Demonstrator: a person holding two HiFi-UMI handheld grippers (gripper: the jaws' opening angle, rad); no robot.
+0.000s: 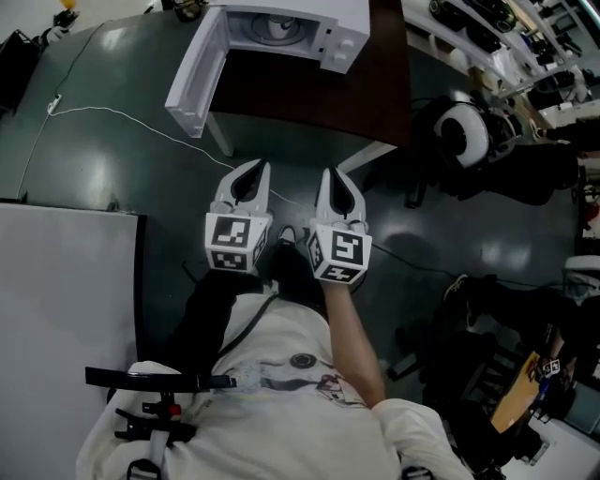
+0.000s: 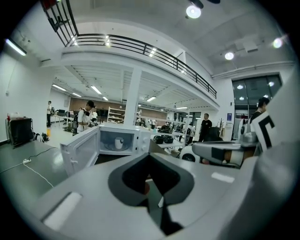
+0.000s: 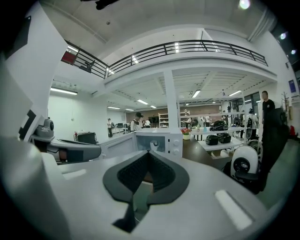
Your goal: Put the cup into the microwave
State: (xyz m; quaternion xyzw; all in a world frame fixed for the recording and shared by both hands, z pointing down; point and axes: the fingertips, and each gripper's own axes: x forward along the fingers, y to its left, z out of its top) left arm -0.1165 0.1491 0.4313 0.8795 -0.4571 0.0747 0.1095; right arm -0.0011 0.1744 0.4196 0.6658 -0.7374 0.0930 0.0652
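Observation:
The white microwave (image 1: 291,28) stands on a dark brown table (image 1: 309,94), its door (image 1: 195,70) swung open to the left. A white cup (image 1: 278,28) sits inside on the turntable; it also shows in the left gripper view as the cup (image 2: 119,142) and in the right gripper view as the cup (image 3: 154,145). My left gripper (image 1: 251,167) and right gripper (image 1: 330,173) hang side by side over the floor, short of the table and well away from the microwave. Both are shut, tips together, with nothing between the jaws.
A white cable (image 1: 122,117) runs across the dark green floor. A white panel (image 1: 66,281) lies at the left. A round white machine (image 1: 464,131) and dark gear crowd the right. Several people stand far off in the hall (image 2: 84,117).

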